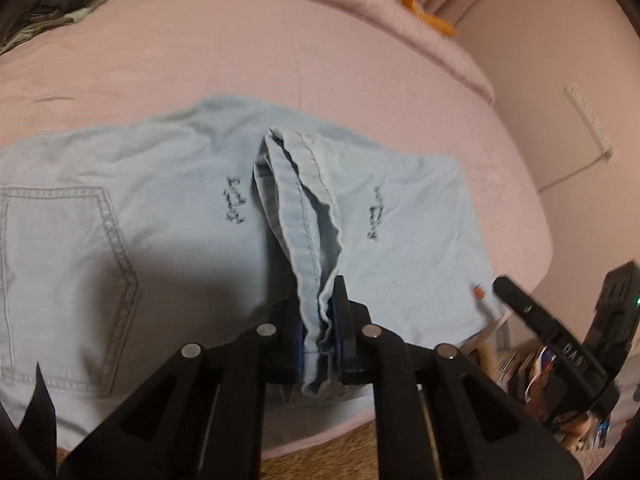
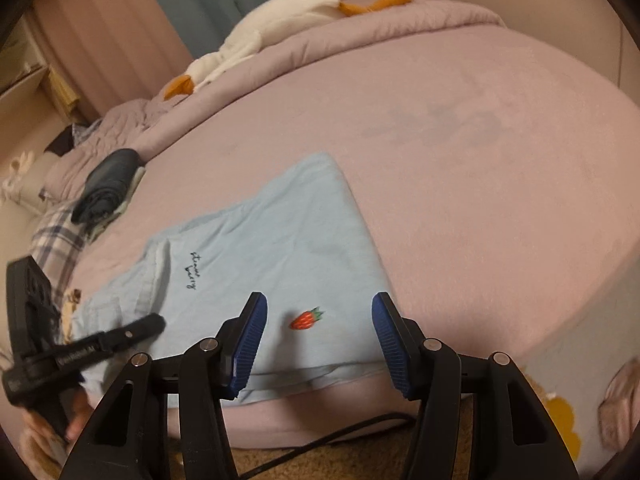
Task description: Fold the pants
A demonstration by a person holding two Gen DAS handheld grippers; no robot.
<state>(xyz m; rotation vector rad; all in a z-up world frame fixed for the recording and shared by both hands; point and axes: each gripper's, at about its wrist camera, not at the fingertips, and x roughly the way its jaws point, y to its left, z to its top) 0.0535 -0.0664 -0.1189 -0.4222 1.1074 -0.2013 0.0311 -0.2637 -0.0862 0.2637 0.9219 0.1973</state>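
Pale blue denim pants (image 1: 168, 208) lie flat near the pink bed sheet's (image 1: 280, 52) front edge, the left gripper (image 1: 320, 332) clamped on a lifted hem fold, the right gripper (image 2: 316, 344) spread wide above the red embroidered strawberry (image 2: 306, 319).

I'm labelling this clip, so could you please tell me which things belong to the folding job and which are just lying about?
Job: light blue pants; left gripper, clamped on their hem; right gripper, open above them.

Lying about: plush goose; dark rolled clothes; plaid cloth; pink bed.
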